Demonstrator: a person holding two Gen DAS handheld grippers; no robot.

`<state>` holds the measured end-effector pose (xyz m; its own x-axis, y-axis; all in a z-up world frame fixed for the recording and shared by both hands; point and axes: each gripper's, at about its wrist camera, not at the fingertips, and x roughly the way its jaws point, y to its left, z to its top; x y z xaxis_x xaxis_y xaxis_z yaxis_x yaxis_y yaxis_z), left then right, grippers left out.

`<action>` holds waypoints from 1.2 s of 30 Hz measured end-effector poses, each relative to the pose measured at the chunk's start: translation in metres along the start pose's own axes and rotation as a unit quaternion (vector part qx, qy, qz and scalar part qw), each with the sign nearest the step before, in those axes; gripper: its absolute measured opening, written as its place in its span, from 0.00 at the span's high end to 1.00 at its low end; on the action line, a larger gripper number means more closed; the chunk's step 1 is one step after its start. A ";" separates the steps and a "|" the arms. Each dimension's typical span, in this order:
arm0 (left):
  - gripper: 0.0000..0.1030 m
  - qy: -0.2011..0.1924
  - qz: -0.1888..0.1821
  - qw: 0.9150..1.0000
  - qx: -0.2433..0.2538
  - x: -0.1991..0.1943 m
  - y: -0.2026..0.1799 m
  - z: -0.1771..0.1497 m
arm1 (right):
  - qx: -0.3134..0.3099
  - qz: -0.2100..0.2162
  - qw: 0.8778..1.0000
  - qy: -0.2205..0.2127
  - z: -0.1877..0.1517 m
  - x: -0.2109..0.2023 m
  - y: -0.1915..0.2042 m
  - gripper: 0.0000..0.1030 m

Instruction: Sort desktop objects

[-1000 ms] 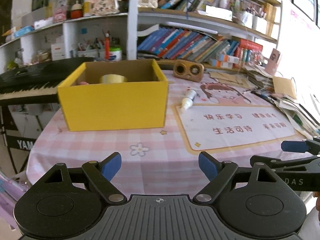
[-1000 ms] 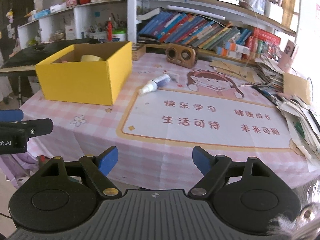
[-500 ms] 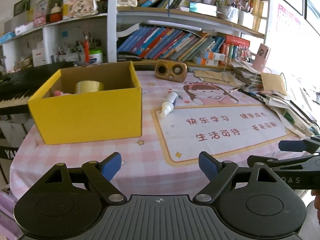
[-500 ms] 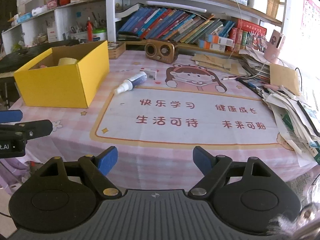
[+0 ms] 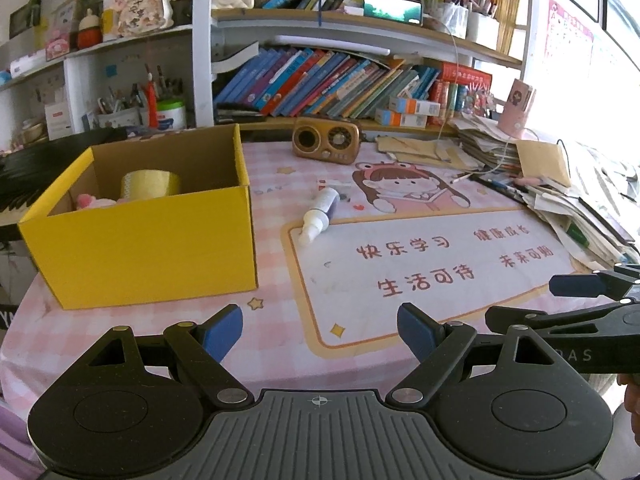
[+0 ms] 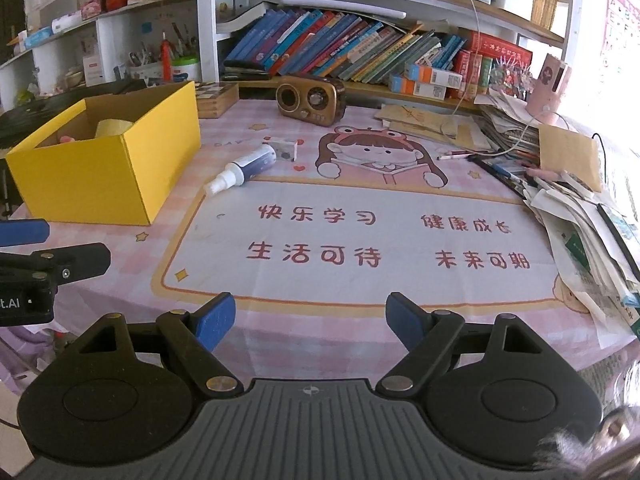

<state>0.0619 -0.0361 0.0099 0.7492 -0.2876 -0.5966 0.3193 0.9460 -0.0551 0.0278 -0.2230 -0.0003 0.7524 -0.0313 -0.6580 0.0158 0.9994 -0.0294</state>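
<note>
Right wrist view: both grippers, right gripper [image 6: 306,318] and left gripper [image 5: 320,330], hovering spread and empty; approach step, next reaching ahead-left for white-capped blue spray bottle [image 6: 244,170], then yellow cardboard box [image 6: 120,168]

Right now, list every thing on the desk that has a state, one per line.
left gripper: open, empty
right gripper: open, empty
yellow box: open-topped, upright
tape roll: inside the box
spray bottle: lying on its side, outside the box
radio: upright
</note>
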 end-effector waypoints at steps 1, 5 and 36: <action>0.16 0.000 0.000 1.000 0.001 0.002 -0.002 0.002 | 0.000 0.001 1.000 0.000 0.002 0.002 -0.002 0.21; 0.16 -0.001 -0.001 1.000 0.001 0.013 -0.009 0.009 | -0.004 0.004 1.000 -0.001 0.010 0.012 -0.009 0.21; 0.16 0.027 0.030 0.999 -0.021 0.105 -0.048 0.067 | -0.036 0.065 0.997 0.008 0.090 0.107 -0.078 0.22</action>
<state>0.1637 -0.1217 0.0038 0.7331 -0.2223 -0.6428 0.2488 0.9672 -0.0508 0.1662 -0.3030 -0.0006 0.7348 0.0971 -0.6713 -0.1279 0.9918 0.0034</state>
